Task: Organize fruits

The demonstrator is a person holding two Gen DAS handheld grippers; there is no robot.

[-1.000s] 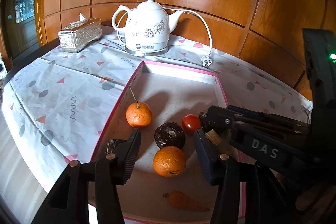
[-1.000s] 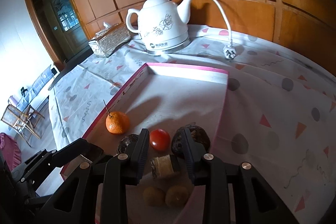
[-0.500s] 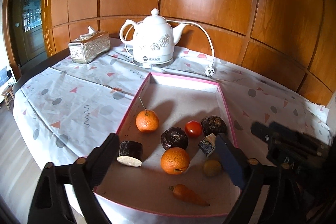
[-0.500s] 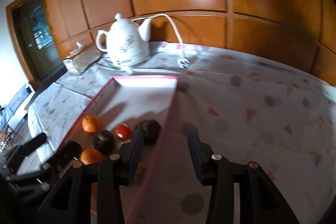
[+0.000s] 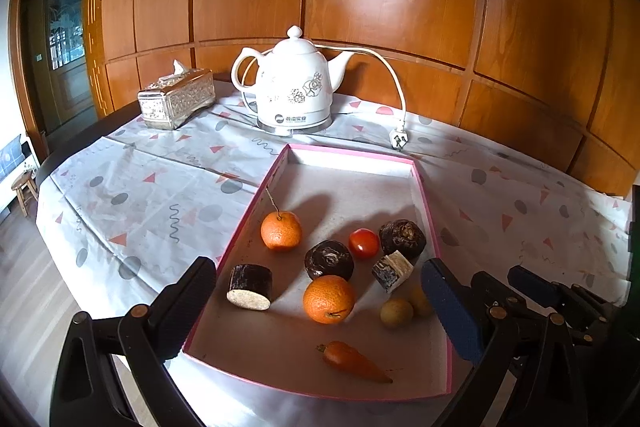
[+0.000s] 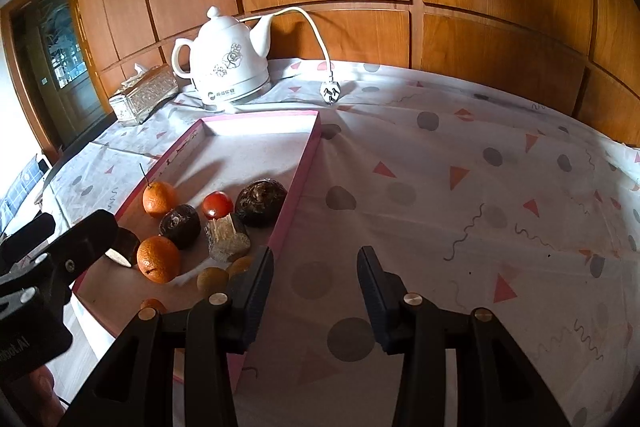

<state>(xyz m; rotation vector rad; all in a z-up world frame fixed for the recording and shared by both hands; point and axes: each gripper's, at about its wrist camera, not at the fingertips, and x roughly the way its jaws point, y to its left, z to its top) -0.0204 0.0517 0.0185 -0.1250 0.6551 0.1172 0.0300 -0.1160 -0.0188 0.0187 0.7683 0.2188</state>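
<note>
Bench (image 6: pixel 460 167) bare of fruit; everything sits in the tray (image 5: pixel 352 159): two oranges (image 5: pixel 329 299), dark fruits (image 5: pixel 329 260), cut pieces (image 5: pixel 250 286), tomato (image 5: pixel 363 243), carrot (image 5: pixel 352 361), small yellow ones (image 5: pixel 396 313). Gathering looks done; sorting, if any, remains. Left gripper (image 5: pixel 320 311) hovers over the tray's near end, jaws opening wide, nothing held. Right gripper (image 6: pixel 316 287) angles down over bare cloth beside the tray, jaws released, empty.

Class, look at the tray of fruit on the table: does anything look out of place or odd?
Yes. A carrot, a vegetable, lies at the near end of the tray among the fruit. The kettle's plug lies loose on the tablecloth.
</note>
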